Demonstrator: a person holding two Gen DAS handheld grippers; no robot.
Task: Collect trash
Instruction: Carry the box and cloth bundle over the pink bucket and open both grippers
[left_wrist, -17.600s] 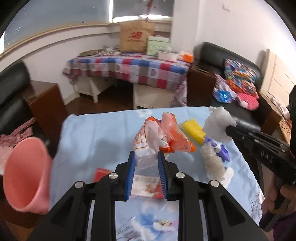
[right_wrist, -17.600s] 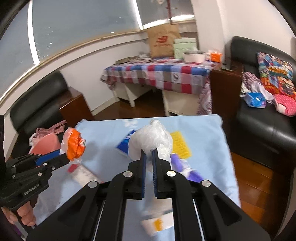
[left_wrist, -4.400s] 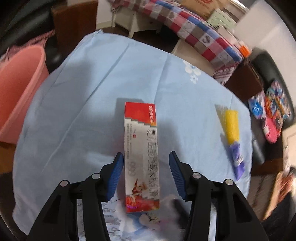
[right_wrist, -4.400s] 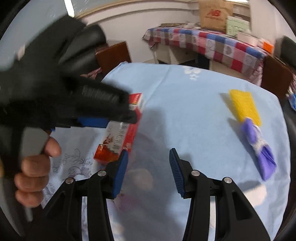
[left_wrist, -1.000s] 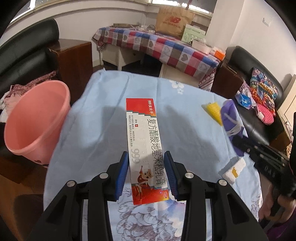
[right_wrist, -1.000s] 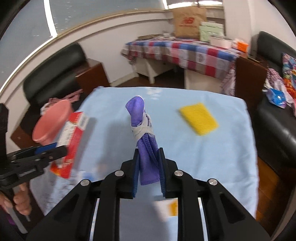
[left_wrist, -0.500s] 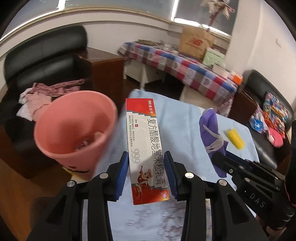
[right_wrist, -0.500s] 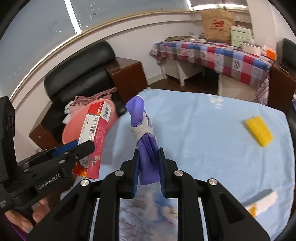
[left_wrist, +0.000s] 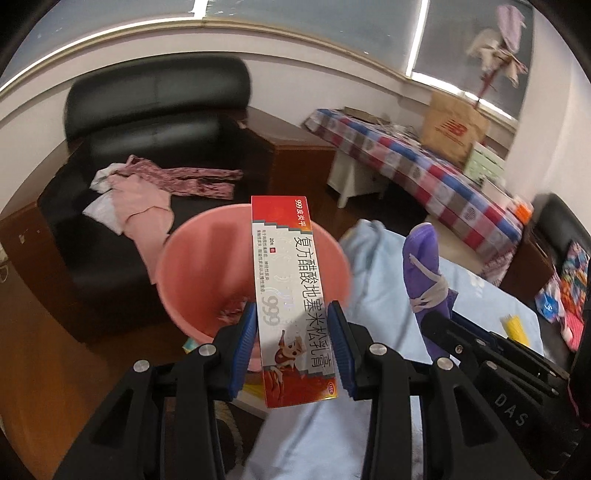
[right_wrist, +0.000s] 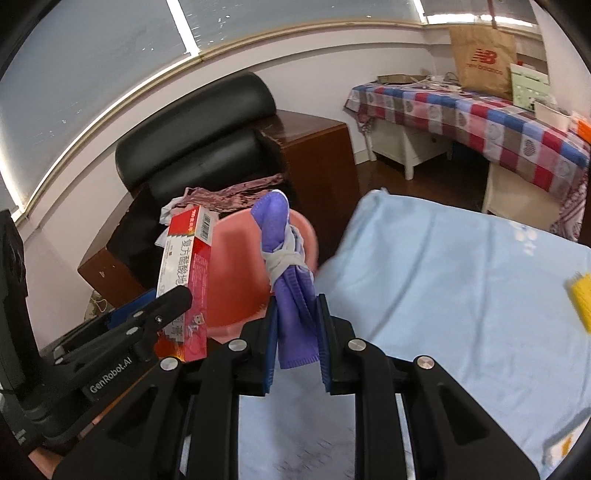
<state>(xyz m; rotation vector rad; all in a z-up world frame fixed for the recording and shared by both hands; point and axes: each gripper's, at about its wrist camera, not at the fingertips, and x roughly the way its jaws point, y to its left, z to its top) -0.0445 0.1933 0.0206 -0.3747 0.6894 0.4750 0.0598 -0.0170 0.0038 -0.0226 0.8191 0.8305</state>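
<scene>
My left gripper (left_wrist: 293, 334) is shut on a long red and white medicine box (left_wrist: 290, 280) and holds it upright in front of the mouth of the pink bin (left_wrist: 207, 266). The bin holds some scraps at its bottom. My right gripper (right_wrist: 297, 325) is shut on a purple knotted glove (right_wrist: 284, 258) and holds it upright at the bin's (right_wrist: 236, 280) right rim. In the right wrist view the box (right_wrist: 184, 273) and left gripper (right_wrist: 162, 306) are to the left. The glove (left_wrist: 424, 269) shows right of the box in the left wrist view.
A light blue cloth covers the table (right_wrist: 461, 280) to the right of the bin. A yellow sponge (right_wrist: 581, 299) lies at its far right edge. A black armchair (left_wrist: 155, 122) with pink clothes stands behind the bin, with a brown cabinet (right_wrist: 317, 155) beside it.
Both grippers have swung left with their loads. The pink bin has moved from the left to straight ahead, behind the box and the glove. The table now lies to the right.
</scene>
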